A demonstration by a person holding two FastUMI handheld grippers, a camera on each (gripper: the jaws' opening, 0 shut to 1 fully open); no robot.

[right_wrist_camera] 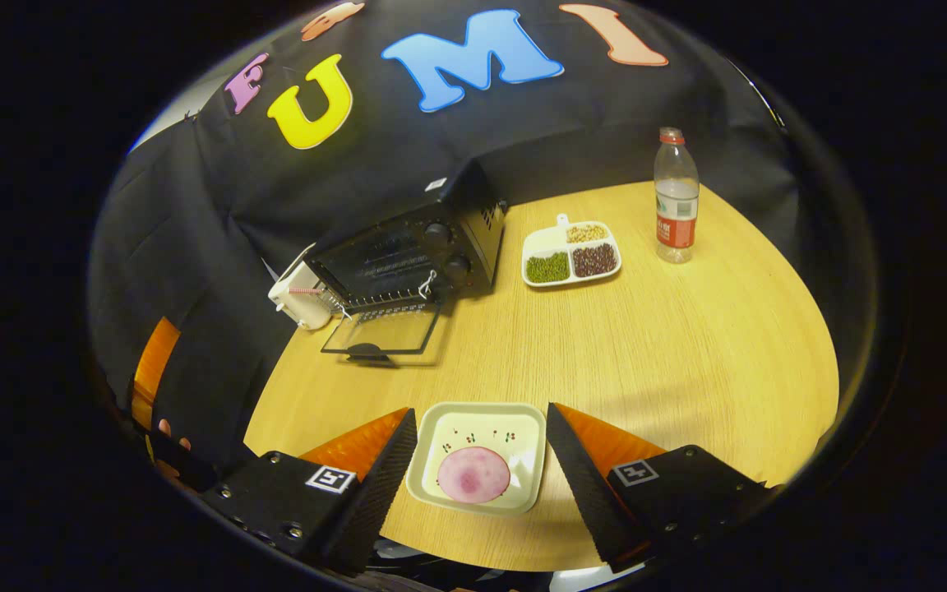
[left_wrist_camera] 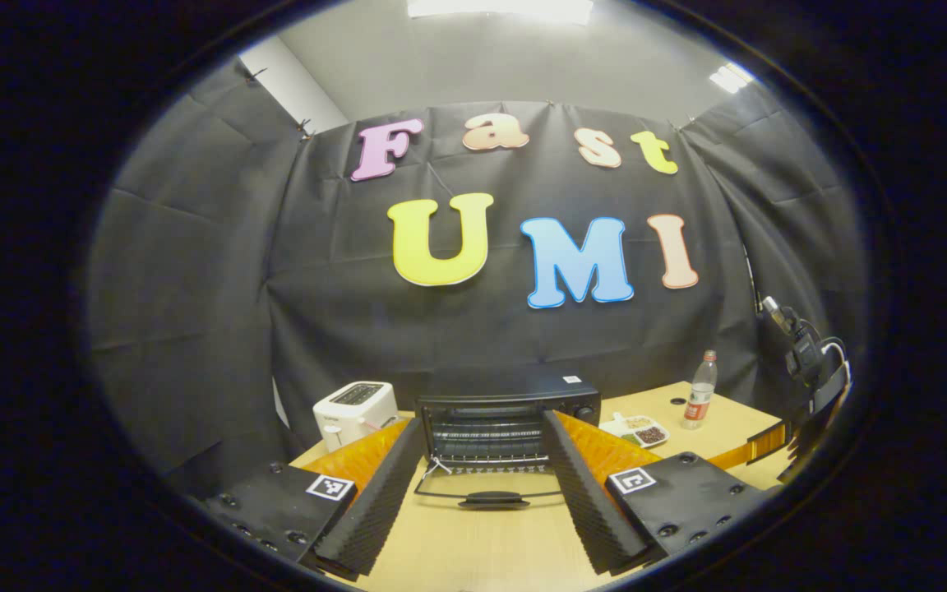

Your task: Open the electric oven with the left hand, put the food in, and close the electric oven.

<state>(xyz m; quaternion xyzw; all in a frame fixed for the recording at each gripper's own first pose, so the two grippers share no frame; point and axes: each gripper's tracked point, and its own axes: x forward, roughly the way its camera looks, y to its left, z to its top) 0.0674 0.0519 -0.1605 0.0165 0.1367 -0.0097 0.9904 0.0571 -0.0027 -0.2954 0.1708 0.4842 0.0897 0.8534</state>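
Note:
The black electric oven stands at the back of the wooden table with its glass door dropped flat toward me. My left gripper is open, held back from the door handle and touching nothing. In the right gripper view the oven and its lowered door sit at the upper left. A square white plate carrying a round pink food piece lies on the table between the fingers of my open right gripper. Neither finger touches the plate.
A white toaster stands left of the oven. A divided white dish of beans and a water bottle stand to the oven's right. The right gripper shows at the far right of the left gripper view. The table's round edge is near.

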